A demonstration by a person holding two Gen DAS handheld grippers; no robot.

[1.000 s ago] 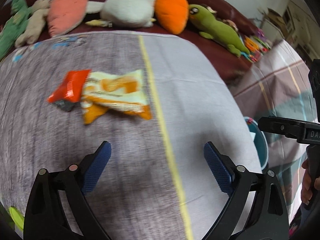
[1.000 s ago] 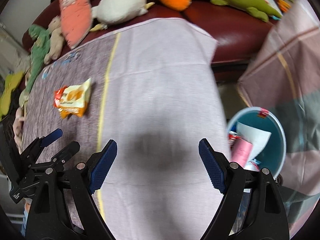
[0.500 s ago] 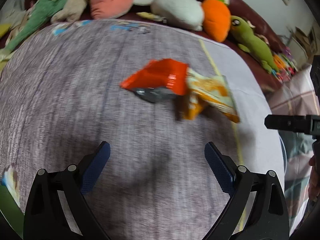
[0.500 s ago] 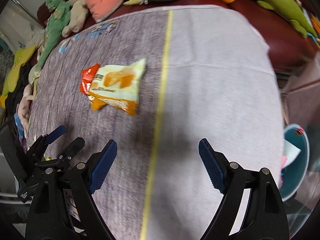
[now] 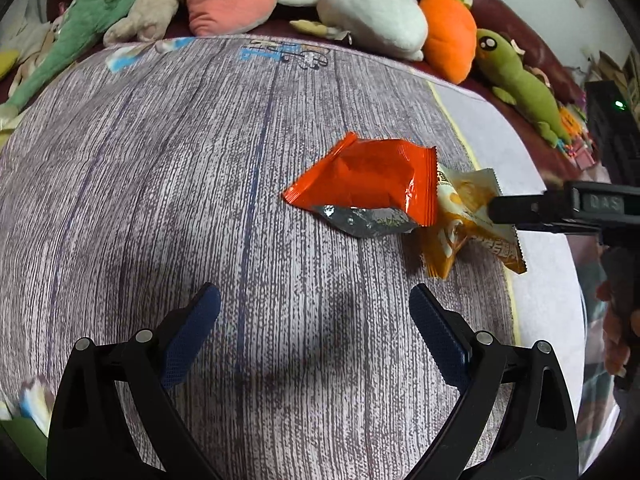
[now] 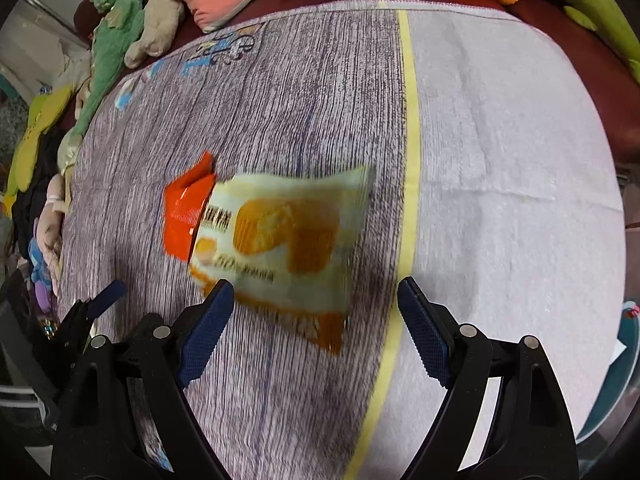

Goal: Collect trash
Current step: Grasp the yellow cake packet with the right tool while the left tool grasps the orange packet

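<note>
Orange wrapper (image 5: 368, 176) lies on the cloth-covered bench (image 5: 160, 184), ahead and right of the wide-open, empty left gripper (image 5: 314, 340), overlapping a yellow packet (image 5: 472, 216).

Right wrist: yellow packet (image 6: 280, 240) sits just beyond the wide-open right gripper (image 6: 312, 316), long axis crosswise; right hand nearer. Teal bin (image 6: 620, 368) at far right.

The tabletop cloth (image 5: 168, 184) is grey-violet with a streaked wood-grain print, turning plain pale lilac past a thin yellow stripe (image 6: 410, 152). Ahead of the left tongs (image 5: 314, 330), which are black with dark blue ribbed pads, lies an orange-red wrapper (image 5: 368, 180) showing silver foil inside. Beside it, ahead of the right tongs (image 6: 312, 324), lies a cream wrapper (image 6: 284, 236) printed in orange and yellow. Beyond them sit green, beige, salmon-pink, white and orange plush toys (image 5: 372, 20).
</note>
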